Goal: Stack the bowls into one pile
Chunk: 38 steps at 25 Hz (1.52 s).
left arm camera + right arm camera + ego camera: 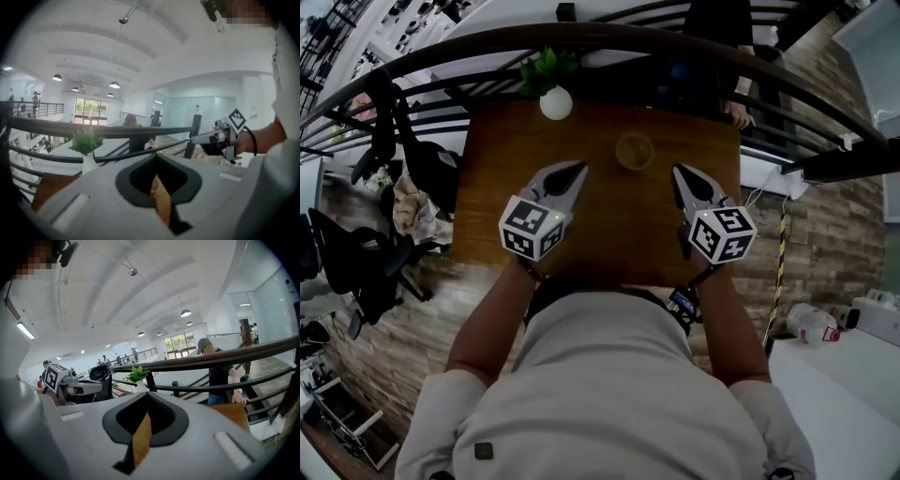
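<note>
Both tongs clenched on nothing: left gripper (578, 170) and right gripper (679, 172) hang over a wooden table (492, 173). The bowls (635, 151) stand in one pile at 12 o'clock, between their tips. A potted plant (553, 89) sits at 11 o'clock by a curved black railing (609, 33), under a white ceiling (140, 287).

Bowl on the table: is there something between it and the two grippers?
Nothing visible. Only tabletop lies between the bowl and the left gripper and right gripper; the plant vase stands aside.
</note>
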Each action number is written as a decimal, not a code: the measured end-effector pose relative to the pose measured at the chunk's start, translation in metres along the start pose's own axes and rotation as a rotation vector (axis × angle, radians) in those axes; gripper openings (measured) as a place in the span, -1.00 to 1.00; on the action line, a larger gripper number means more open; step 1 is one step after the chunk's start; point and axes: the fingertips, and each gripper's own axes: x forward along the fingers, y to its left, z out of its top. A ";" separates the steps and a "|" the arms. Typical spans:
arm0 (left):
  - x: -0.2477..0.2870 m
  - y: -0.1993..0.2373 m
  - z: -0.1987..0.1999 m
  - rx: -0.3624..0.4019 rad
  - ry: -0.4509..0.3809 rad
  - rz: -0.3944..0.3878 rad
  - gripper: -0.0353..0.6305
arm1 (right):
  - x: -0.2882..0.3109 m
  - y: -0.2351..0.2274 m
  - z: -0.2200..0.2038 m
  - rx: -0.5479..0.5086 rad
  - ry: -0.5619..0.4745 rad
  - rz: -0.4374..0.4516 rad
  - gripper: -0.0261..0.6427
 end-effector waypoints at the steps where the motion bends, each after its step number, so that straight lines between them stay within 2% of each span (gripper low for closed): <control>1: -0.002 -0.001 -0.002 -0.001 0.003 0.003 -0.88 | -0.001 0.001 -0.003 0.008 0.003 0.005 -0.90; 10: -0.040 -0.006 -0.007 0.026 0.009 0.028 -0.88 | -0.013 0.029 -0.018 0.002 0.021 0.040 -0.90; 19: -0.097 0.004 -0.008 0.047 -0.012 -0.027 -0.88 | -0.024 0.082 -0.023 -0.008 -0.005 -0.008 -0.89; 26: -0.181 0.015 -0.014 0.040 -0.046 -0.086 -0.88 | -0.034 0.161 -0.039 -0.020 -0.019 -0.042 -0.90; 30: -0.225 0.016 -0.019 0.060 -0.060 -0.119 -0.88 | -0.042 0.207 -0.052 -0.030 -0.036 -0.061 -0.90; 38: -0.299 0.001 -0.038 0.087 -0.070 -0.186 -0.88 | -0.071 0.289 -0.079 -0.050 -0.068 -0.087 -0.89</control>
